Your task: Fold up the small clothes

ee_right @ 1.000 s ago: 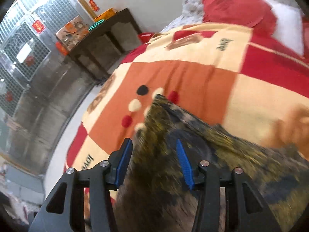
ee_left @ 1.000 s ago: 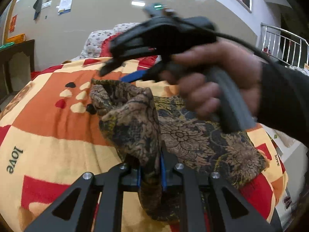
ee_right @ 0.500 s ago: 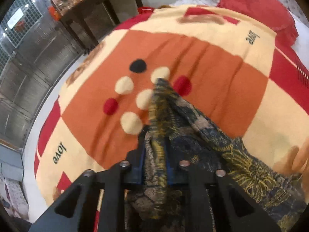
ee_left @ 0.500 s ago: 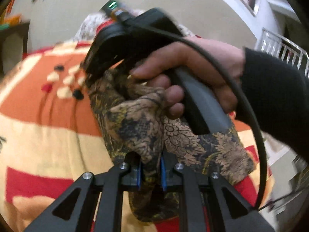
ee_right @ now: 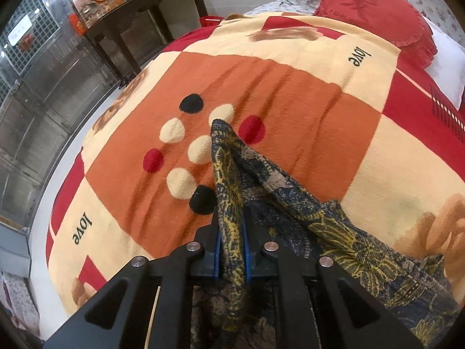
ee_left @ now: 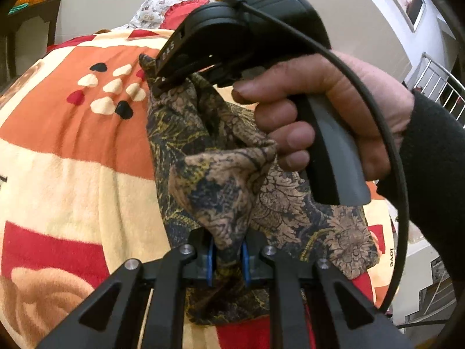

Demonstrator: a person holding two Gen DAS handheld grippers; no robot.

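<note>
A dark brown, gold and navy floral patterned garment lies on the orange, cream and red blanket on the bed. My left gripper is shut on a bunched fold of it at the near edge. My right gripper is shut on the garment's far corner, which stands up as a narrow ridge over the blanket's dot pattern. In the left wrist view the right gripper's body and the hand holding it hover over the garment.
A red heart-shaped cushion and white pillow lie at the bed's head. A dark wooden table stands beyond the bed's left side by metal-grilled doors. A stair railing is at the right.
The right gripper was open over the garment's far corner a second ago, then shut on it. The corner now stands lifted in its pads. The left gripper kept its hold.
</note>
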